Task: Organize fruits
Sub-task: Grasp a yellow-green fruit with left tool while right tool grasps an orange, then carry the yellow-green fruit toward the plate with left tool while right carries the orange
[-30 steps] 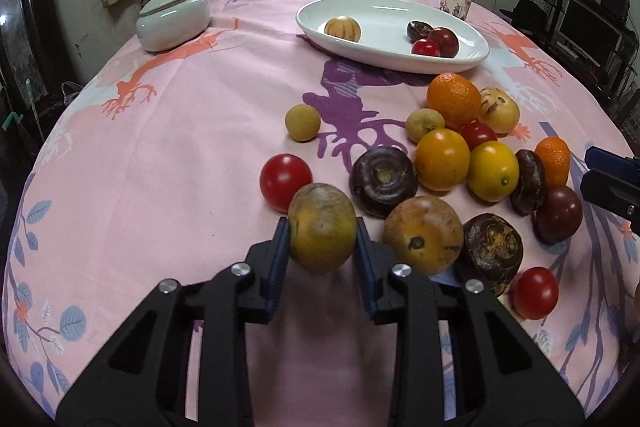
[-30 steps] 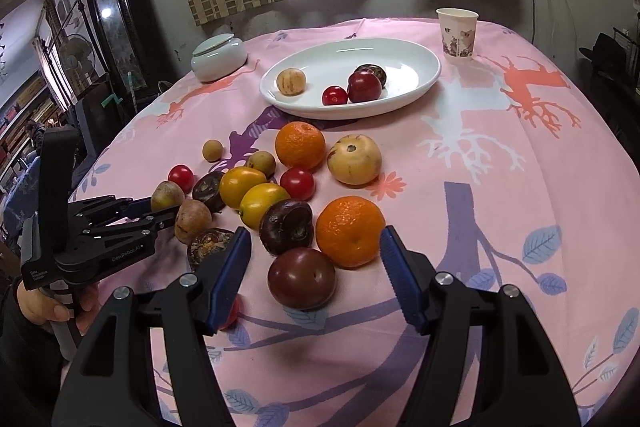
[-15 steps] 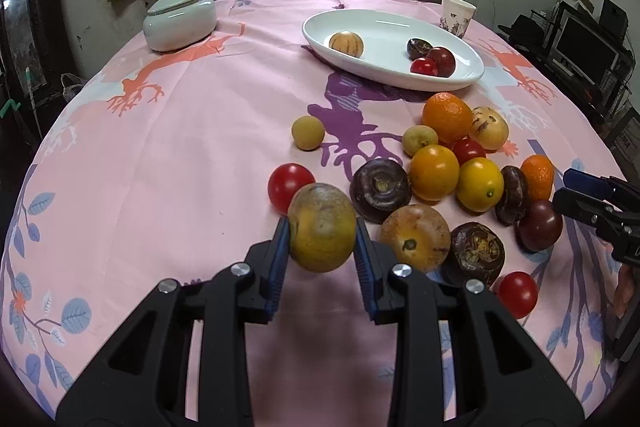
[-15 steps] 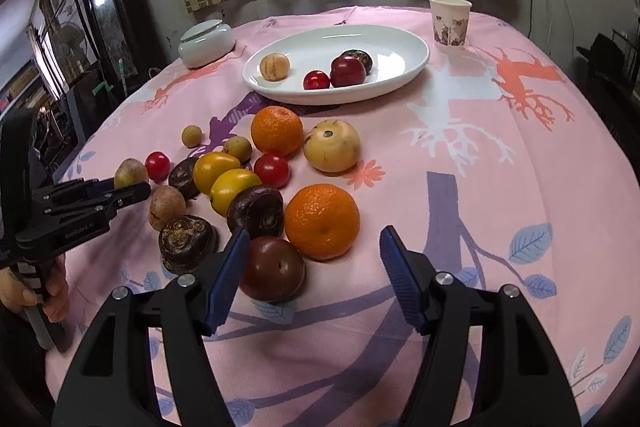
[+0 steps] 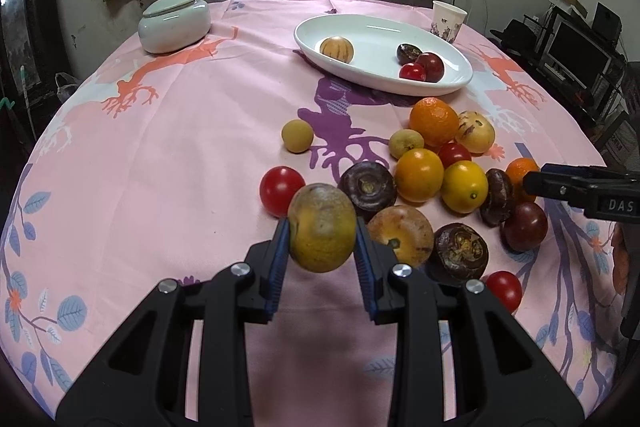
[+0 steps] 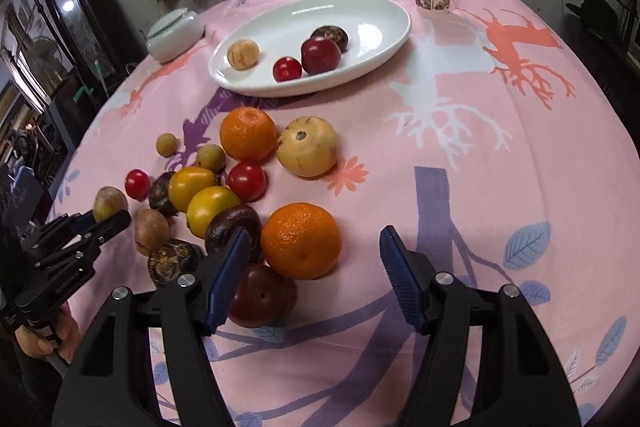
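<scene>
Step in hand: left tool (image 5: 322, 254) is pinching a brownish-yellow fruit (image 5: 322, 228) between its blue pads, lifted clear of the pink counter (image 5: 160, 163), near-left edge of the pile. Looks like carry phase, not pick.

Next move, my read: travel far and slightly right to the white oval plate (image 5: 384, 27) and let go over a bare part of it. The plate already holds a striped tan fruit (image 5: 337, 49) at left and a dark trio at right (red tomato, plum, one darker fruit), so the middle is the safe drop. Route passes over the red tomato (image 5: 281, 190) and the small tan longan (image 5: 297, 135); keep height.

Right tool (image 6: 312, 279) is spread wide, holding nothing. Between its pads, low over the cloth, sits the orange mandarin (image 6: 301, 241), nearer the left pad; the dark plum (image 6: 262, 295) is just behind that pad. Likely the next pick (needs a small shift left to centre).
</scene>
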The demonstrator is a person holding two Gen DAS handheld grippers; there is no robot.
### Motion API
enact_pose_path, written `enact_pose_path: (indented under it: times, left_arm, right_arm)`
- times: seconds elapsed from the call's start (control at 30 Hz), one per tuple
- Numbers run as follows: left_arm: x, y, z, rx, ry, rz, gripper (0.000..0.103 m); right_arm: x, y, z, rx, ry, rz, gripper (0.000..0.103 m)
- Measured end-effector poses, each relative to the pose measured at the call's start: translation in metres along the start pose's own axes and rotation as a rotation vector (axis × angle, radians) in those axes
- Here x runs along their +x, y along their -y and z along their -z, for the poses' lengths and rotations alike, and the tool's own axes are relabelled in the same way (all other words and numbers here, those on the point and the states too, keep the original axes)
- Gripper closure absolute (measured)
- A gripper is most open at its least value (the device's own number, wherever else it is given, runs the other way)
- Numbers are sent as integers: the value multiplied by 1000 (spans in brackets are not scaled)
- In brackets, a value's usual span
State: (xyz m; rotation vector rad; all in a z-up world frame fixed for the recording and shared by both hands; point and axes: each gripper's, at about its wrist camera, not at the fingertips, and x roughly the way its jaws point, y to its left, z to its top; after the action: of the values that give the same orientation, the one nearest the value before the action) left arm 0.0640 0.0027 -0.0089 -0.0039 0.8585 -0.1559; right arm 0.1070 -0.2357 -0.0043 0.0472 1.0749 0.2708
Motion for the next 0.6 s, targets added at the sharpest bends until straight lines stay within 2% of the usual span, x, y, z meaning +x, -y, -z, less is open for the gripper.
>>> enact_pose_path:
  times: [0.1, 0.2, 0.33, 0.5, 0.6]
  left_arm:
    - [1, 2, 0, 4, -4, 6, 71]
    - [4, 5, 1, 19, -14, 3, 71]
    - [5, 5, 2, 23, -12, -6, 71]
    - [9, 5, 2, 23, -27, -12, 71]
    - [10, 5, 2, 23, -25, -17, 71]
  right_arm:
    - [9, -5, 0, -20, -11, 7, 36]
    - [19, -5, -3, -9, -21, -2, 43]
    - [22, 2, 0, 11, 2, -53, 57]
    - [17, 4, 1, 15, 17, -39, 59]
    - [6, 8, 0, 22, 59, -23, 59]
